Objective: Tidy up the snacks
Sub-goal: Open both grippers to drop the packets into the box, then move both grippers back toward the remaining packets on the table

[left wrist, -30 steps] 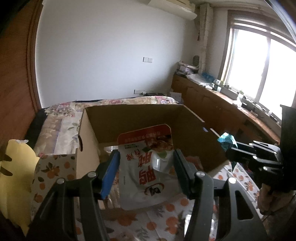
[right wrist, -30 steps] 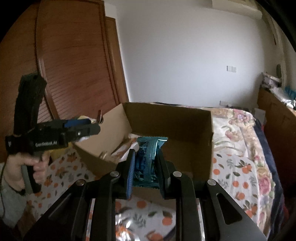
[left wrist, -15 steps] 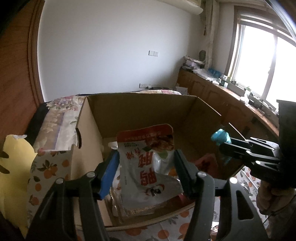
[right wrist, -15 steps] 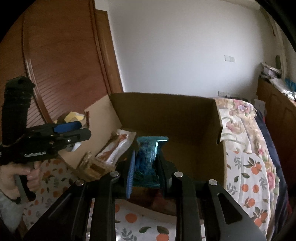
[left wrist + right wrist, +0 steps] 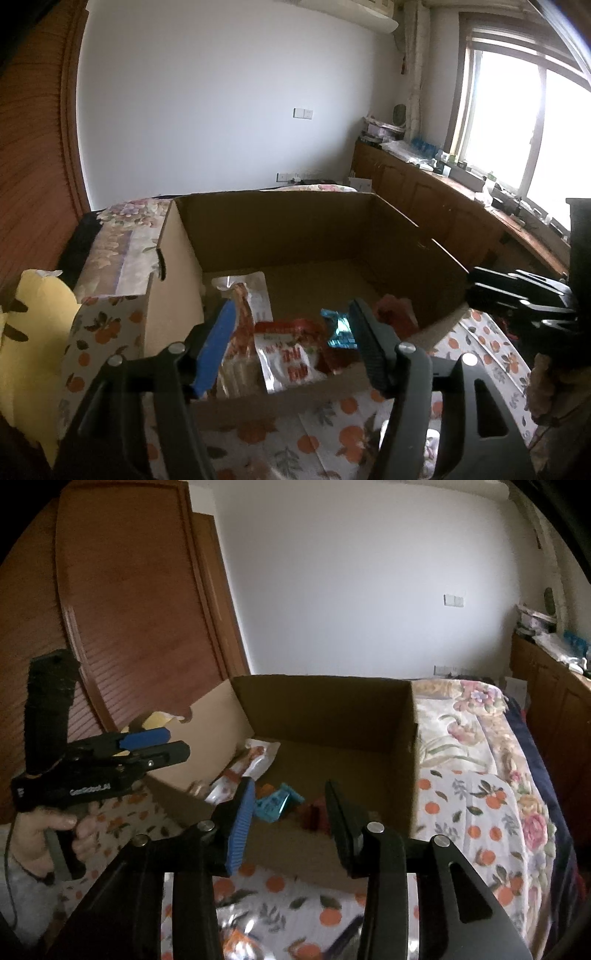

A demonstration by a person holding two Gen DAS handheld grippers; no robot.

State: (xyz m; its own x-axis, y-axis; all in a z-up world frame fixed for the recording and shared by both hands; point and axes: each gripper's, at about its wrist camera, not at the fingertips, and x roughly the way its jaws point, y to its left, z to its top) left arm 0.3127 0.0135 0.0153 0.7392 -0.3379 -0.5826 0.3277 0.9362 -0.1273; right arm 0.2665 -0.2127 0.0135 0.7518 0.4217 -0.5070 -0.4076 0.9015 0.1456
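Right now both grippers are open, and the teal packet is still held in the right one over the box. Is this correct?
Not quite. The right gripper holds nothing: the right wrist view shows the teal packet lying inside the cardboard box. Both grippers, including the left gripper, are open.

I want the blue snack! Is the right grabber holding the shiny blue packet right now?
No. The right gripper is open with nothing between its fingers, and the shiny blue packet lies inside the cardboard box.
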